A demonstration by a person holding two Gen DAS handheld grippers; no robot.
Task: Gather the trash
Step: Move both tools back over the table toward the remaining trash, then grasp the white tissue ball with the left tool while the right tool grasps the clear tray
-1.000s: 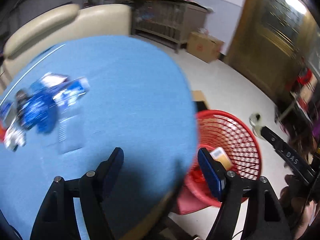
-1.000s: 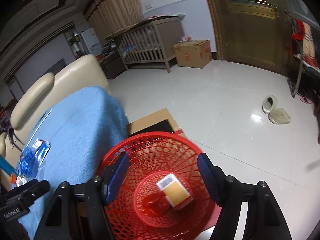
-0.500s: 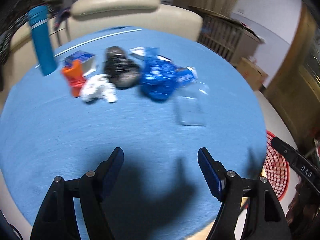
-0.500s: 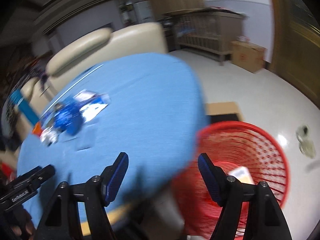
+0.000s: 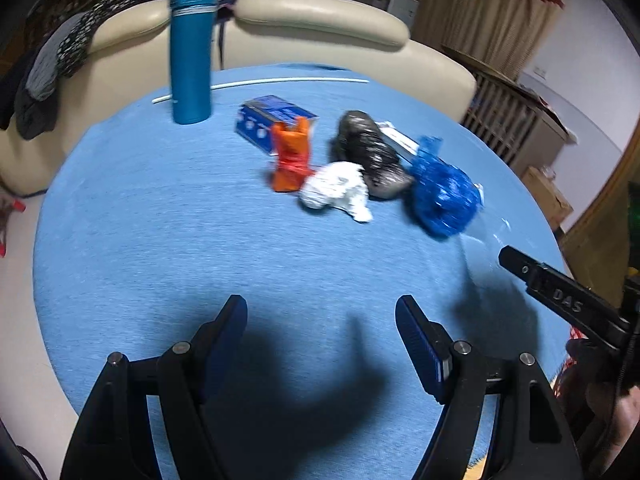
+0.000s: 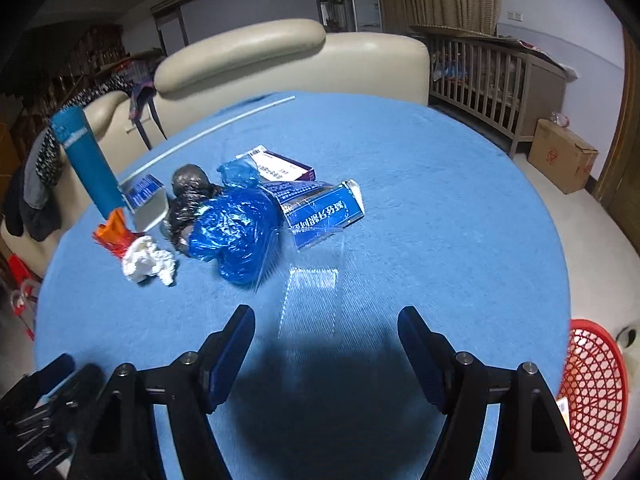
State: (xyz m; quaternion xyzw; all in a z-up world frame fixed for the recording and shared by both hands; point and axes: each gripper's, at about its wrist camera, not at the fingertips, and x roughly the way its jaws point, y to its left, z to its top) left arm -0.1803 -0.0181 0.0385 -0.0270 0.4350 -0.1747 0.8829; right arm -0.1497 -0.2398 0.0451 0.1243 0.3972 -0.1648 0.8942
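A pile of trash lies on the round blue table [image 5: 168, 240]: an orange carton [image 5: 292, 156], crumpled white paper [image 5: 338, 190], a black bag [image 5: 370, 152], a blue plastic bag [image 5: 442, 196] and a small blue box [image 5: 268, 120]. My left gripper [image 5: 322, 320] hovers open over bare cloth, short of the pile. My right gripper [image 6: 326, 320] is open too, above the near end of a clear plastic wrapper [image 6: 314, 292]. Beyond it lie the blue bag [image 6: 232, 232], a blue carton [image 6: 324, 210] and a white-and-purple box [image 6: 280, 166]. The red basket [image 6: 592, 392] stands on the floor at the right.
A tall teal bottle [image 5: 191, 52] stands at the table's far left. A cream sofa [image 6: 248, 56] runs behind the table, with a wooden crib [image 6: 496, 80] and a cardboard box [image 6: 564, 156] to the right. A white rod [image 6: 216, 128] lies on the cloth.
Both views have swung left, from the red basket to the table and its trash pile. The basket now shows only at the right edge of the right wrist view. Both grippers stay open.
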